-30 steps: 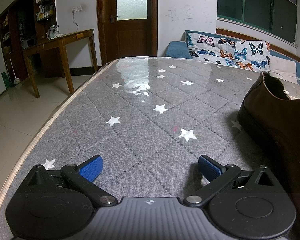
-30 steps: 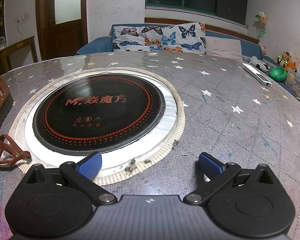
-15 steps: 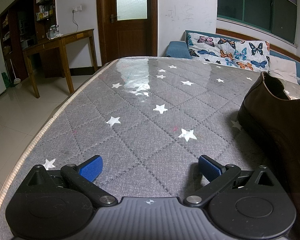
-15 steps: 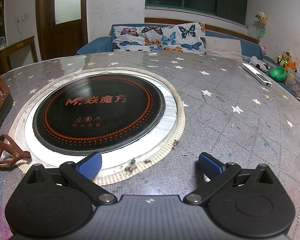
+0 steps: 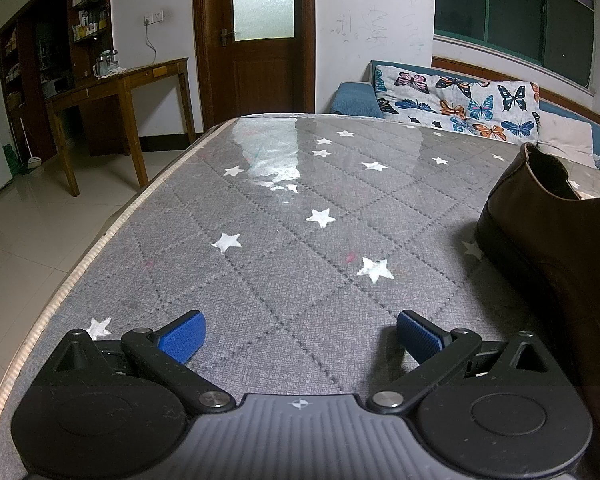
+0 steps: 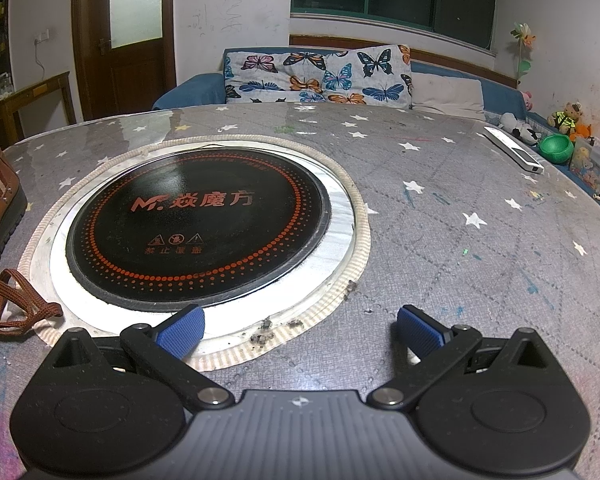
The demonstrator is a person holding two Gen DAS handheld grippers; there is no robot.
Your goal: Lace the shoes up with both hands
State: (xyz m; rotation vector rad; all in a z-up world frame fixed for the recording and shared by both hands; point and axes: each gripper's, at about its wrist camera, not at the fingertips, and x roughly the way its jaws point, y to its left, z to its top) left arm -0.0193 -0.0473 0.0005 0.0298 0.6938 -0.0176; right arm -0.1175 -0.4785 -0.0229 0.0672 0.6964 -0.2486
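I count two grippers on the star-print table (image 5: 260, 280), the left gripper (image 5: 299, 334) and the right gripper (image 6: 299, 330), each with its two blue pads spread wide and holding nothing. One brown shoe (image 5: 552, 248) stands at the left gripper's right, its heel away from the camera, and in the right view it sits at the far left with one loose lace (image 6: 8, 308) looped on the table beside the single round black hob (image 6: 198, 224). From the frames a second ago I see no change: both grippers, shoe and lace sit as before.
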